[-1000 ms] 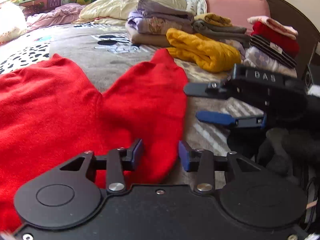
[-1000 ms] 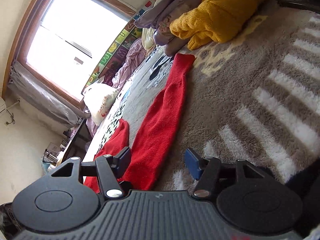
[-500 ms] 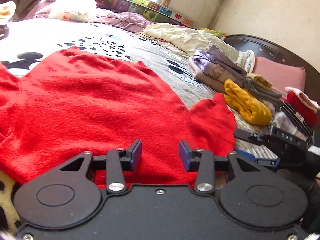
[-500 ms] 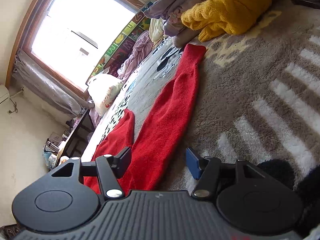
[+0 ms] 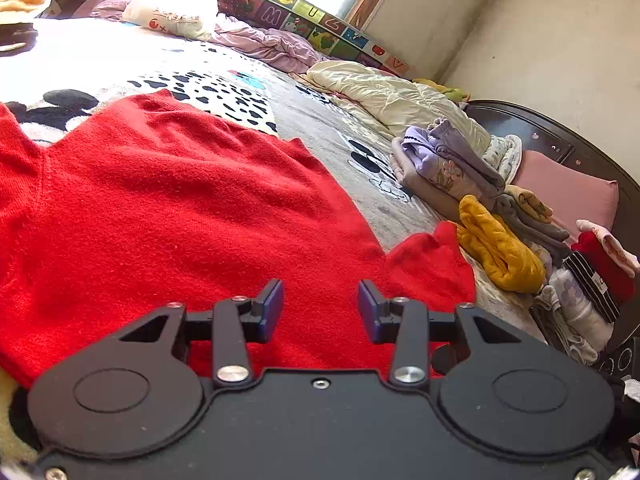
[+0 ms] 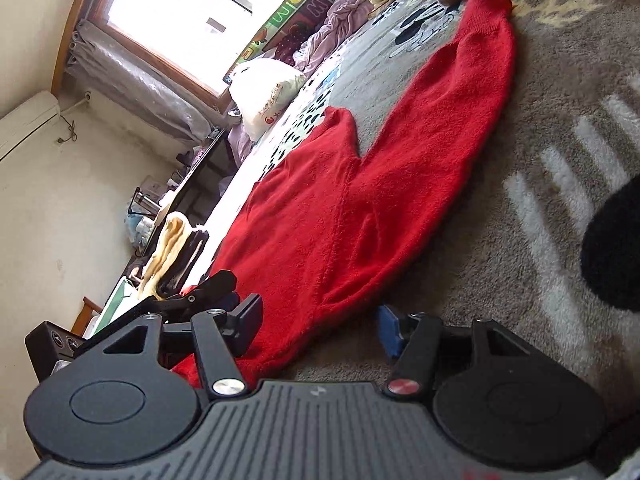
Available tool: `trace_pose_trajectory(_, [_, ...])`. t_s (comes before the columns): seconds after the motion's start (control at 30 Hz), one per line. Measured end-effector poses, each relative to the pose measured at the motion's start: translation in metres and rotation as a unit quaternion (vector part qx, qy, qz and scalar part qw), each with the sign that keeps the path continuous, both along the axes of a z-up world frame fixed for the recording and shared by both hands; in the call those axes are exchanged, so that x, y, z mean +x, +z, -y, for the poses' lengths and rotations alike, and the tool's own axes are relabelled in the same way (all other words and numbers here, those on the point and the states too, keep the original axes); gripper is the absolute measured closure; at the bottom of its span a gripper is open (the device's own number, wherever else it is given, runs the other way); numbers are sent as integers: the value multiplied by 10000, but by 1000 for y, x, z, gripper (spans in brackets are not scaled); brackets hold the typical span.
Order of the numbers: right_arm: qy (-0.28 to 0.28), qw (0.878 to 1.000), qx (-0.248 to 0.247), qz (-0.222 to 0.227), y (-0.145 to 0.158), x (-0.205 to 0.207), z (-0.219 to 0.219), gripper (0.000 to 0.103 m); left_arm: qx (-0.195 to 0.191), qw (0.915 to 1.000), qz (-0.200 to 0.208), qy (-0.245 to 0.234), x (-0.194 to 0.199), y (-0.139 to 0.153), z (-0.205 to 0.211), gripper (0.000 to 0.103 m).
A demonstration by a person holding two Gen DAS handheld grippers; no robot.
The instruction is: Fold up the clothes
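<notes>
The red sweater lies spread flat and unfolded on the bed, so I judge its folding not yet begun; a row of folded clothes ahead and to the right of my left hand-held gripper, by the headboard, suggests that several other garments are already done. My left hand-held gripper hangs just above the sweater's body, jaws apart with nothing between them; red knit fills the gap and spreads ahead and to its left, and one sleeve ends just ahead to its right, short of the yellow knit. My right hand-held gripper is also parted and empty; it sits low at the sweater's near edge, the garment's corner lying in front of the gap between its fingers, whether touching a pad I cannot tell. That sleeve runs away ahead and to the right. Left to do, as I judge: fold in the sleeves, then fold the body.
</notes>
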State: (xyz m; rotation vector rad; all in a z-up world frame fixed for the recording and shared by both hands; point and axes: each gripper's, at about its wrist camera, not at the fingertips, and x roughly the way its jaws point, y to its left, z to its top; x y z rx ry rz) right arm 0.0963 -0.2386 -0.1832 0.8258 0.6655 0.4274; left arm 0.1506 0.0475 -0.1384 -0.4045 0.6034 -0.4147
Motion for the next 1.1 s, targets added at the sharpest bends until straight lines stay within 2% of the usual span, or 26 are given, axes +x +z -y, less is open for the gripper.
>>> trace_pose_trajectory(0.1, [-95, 9999, 140, -16, -2, 6, -4, 49, 204, 9995, -236, -59, 15, 6, 12, 64])
trace_pose_trajectory(0.17, [-63, 9999, -37, 89, -1, 8, -11, 52, 422, 9984, -338, -138, 31, 14, 21, 65])
trace_pose_trajectory(0.3, [-17, 9984, -491, 280, 1, 8, -15, 77, 811, 9956, -297, -349, 67, 28, 45, 65])
trace_pose_trajectory(0.37, [-2, 9976, -608, 337, 3, 7, -14, 78, 1108, 9930, -190, -363, 84, 33, 59, 64])
trace_pose_trajectory(0.5, [-69, 9951, -877, 447, 9, 1, -16, 78, 1287, 9903, -130, -505, 118, 34, 87, 64])
trace_pose_trajectory(0.63, [-259, 9921, -1095, 550, 14, -6, -15, 78, 1721, 9827, -123, -671, 146, 26, 117, 64])
trace_pose_trajectory(0.8, [-187, 9889, -1279, 728, 15, -6, -19, 78, 1773, 9814, -312, -671, 179, 13, 130, 64])
trace_pose_trajectory(0.9, [-92, 9847, -1464, 936, 19, -8, -26, 78, 2009, 9766, -376, -667, 192, 7, 136, 65])
trace_pose_trajectory(0.97, [-49, 9814, -1584, 1084, 23, -8, -29, 78, 2205, 9729, -301, -628, 196, 5, 137, 74])
trace_pose_trajectory(1.0, [-27, 9799, -1642, 1135, 24, -8, -31, 78, 2203, 9732, -277, -601, 197, 5, 134, 81])
trace_pose_trajectory(1.1, [54, 9743, -1855, 1277, 28, -7, -37, 78, 2000, 9776, -274, -589, 199, 5, 123, 92])
